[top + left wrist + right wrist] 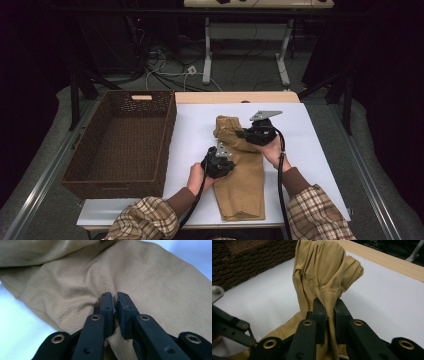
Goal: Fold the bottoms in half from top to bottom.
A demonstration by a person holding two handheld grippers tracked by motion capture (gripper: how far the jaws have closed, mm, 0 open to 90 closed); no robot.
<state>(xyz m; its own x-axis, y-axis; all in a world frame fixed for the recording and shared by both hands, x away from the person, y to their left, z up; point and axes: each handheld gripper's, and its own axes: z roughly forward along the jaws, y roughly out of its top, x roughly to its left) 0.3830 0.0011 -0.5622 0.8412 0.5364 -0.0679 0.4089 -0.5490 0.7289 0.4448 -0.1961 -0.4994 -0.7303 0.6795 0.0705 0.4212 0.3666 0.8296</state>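
No text, label, brand or number can be read anywhere. The tan cloth [241, 165], the woven basket [122, 142] and the white bench [310, 150] carry no print.

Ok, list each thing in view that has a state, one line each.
Tan trousers: lying lengthwise on the white sheet, far end lifted and bunched.
Left gripper: shut on a fold of the trousers near their middle.
Right gripper: shut on the trousers' hemmed edge, holding it up off the table.
Wicker basket: upright, nothing inside, left of the sheet.
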